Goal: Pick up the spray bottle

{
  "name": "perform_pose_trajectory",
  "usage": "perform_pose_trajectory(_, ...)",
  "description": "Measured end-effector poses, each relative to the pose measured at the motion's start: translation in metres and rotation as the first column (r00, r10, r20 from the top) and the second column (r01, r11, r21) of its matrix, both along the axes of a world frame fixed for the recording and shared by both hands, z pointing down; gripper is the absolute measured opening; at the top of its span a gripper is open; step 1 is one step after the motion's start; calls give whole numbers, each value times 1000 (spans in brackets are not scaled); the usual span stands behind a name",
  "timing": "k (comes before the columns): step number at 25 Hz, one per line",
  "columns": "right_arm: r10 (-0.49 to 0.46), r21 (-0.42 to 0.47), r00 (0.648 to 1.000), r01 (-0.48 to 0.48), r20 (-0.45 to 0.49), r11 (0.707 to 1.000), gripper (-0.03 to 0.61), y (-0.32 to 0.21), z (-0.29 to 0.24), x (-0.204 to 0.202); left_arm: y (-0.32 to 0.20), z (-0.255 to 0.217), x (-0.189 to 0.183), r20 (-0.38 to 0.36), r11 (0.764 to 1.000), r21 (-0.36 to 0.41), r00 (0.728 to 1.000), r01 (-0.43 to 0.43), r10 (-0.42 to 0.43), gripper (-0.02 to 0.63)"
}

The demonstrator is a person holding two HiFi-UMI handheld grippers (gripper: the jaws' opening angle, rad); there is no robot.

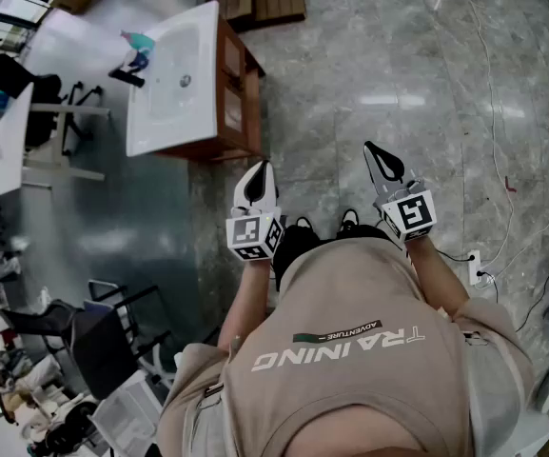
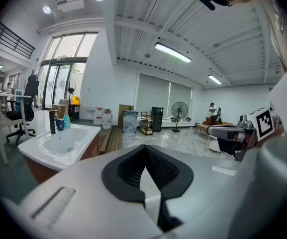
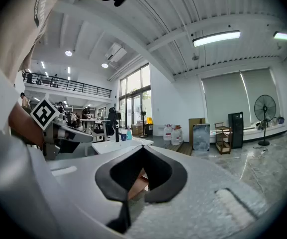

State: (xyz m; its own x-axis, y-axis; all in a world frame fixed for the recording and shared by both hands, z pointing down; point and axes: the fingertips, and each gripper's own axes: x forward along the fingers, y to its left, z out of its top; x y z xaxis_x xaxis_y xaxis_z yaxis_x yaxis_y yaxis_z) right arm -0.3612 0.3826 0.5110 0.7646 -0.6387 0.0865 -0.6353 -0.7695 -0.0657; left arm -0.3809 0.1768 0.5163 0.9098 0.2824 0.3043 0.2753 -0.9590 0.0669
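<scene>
Left gripper (image 1: 262,168): fingers closed, nothing held | right gripper (image 1: 370,147): fingers closed, nothing held | spray bottle (image 1: 141,41): on sink (image 1: 201,60) rim, well apart from both.

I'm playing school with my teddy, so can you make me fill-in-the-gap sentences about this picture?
1. The teal spray bottle stands on the white ____.
2. The cabinet underneath is made of ____.
3. The left tongs and right tongs are both shut and hold ____.
Missing words: sink, wood, nothing.
</scene>
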Motion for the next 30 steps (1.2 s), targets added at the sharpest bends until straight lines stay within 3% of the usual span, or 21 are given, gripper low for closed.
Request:
perform_pose_trajectory(7,-36,-10,999,36,14,999,2,-1,7,8,18,-1,10,-3,1000,-3,1000,-14,14,15)
perform_pose_trajectory(15,-35,-16,995,36,90,999,2,-10,31,26,13,18,19,71,999,1,997,-43,43,15)
perform_pose_trajectory(21,-25,-35,995,28,93,999,2,-32,25,66,-9,26,65,69,999,-34,997,-37,39,15)
perform_pose_trajectory(26,-26,-63,997,30,68,998,2,-58,1,126,-33,2,131,-10,995,-91,1000,-27,26,16)
perform_pose_trajectory(30,-31,-78,999,32,13,996,2,-91,-23,175,-59,1,173,-19,992,-121,999,-31,29,15)
